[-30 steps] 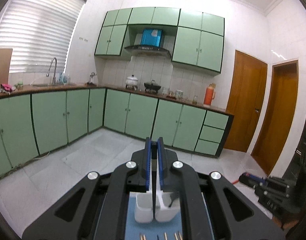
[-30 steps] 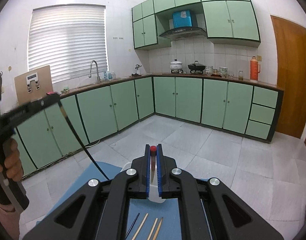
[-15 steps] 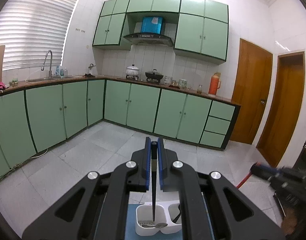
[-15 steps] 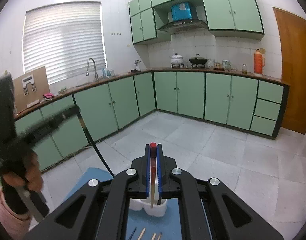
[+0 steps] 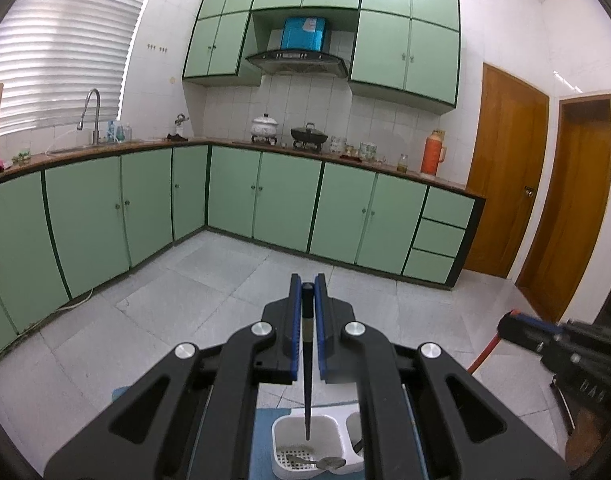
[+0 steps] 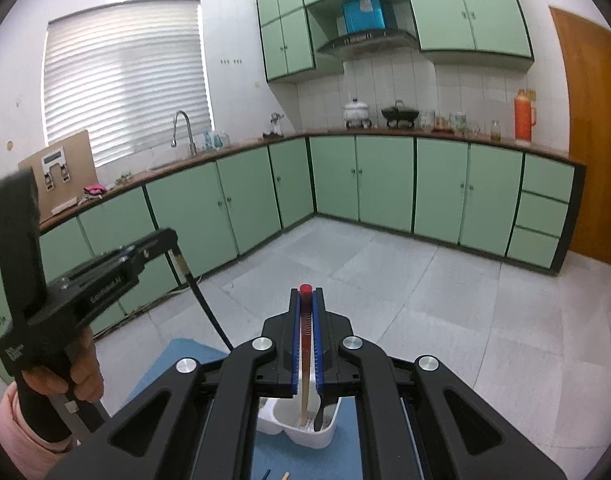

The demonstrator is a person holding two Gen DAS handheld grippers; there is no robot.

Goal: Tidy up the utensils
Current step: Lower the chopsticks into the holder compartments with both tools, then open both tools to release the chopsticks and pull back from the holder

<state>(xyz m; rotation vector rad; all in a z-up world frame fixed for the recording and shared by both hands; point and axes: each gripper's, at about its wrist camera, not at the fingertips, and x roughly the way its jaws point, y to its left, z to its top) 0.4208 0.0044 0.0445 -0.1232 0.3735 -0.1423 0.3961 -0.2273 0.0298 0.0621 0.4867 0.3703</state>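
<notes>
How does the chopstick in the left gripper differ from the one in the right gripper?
The left gripper holds a black chopstick; the right gripper holds a pale one with a red top. The black tip hangs above the white holder; the pale tip is inside it. Both point down.

Right hand-held gripper: blue pads clamped on a red-topped chopstick, which hangs upright.
Chopstick tip: down inside the white utensil holder, beside a dark utensil handle.
Holder: on a blue mat.
Left hand-held gripper: at nine o'clock, gripping a black chopstick (slanting toward the holder).
Background: green cabinets, twelve o'clock.
</notes>
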